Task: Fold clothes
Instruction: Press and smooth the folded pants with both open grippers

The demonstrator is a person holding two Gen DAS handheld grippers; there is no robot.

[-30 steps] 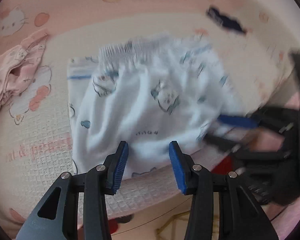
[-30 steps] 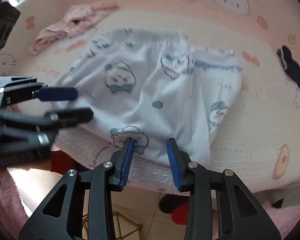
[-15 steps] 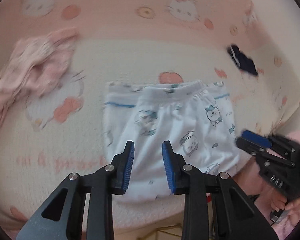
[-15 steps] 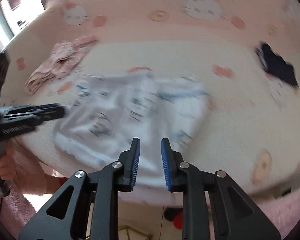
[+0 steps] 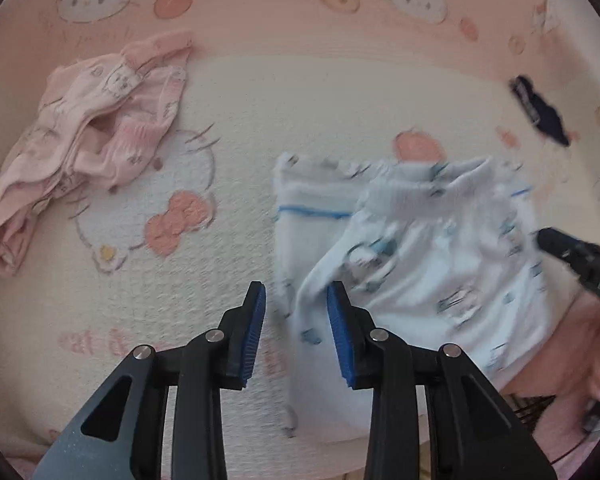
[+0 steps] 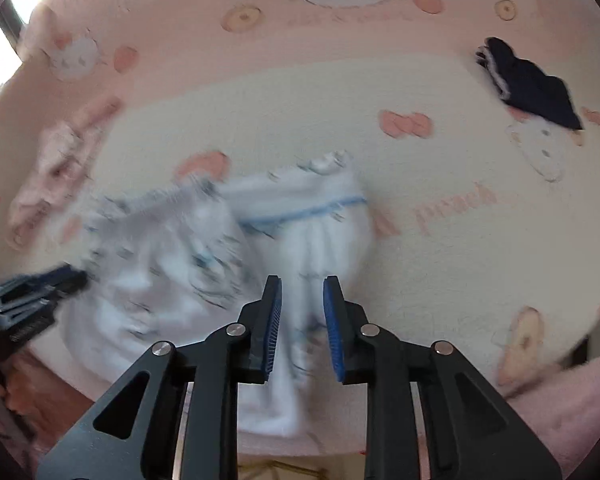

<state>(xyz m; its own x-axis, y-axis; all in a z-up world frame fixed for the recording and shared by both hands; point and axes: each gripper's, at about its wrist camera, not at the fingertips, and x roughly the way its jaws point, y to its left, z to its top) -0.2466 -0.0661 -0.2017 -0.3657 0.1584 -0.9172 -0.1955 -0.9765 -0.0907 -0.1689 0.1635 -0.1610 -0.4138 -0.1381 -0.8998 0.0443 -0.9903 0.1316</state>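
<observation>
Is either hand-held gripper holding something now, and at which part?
Nothing is held. The left hand-held gripper, its jaws opening, and the right hand-held gripper both hover apart from the white printed pants lying on the blanket.

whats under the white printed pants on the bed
The white printed pants lie on the cream quilted blanket with cat prints, which shows all around them. Anything between pants and blanket is covered, so it cannot be seen.
</observation>
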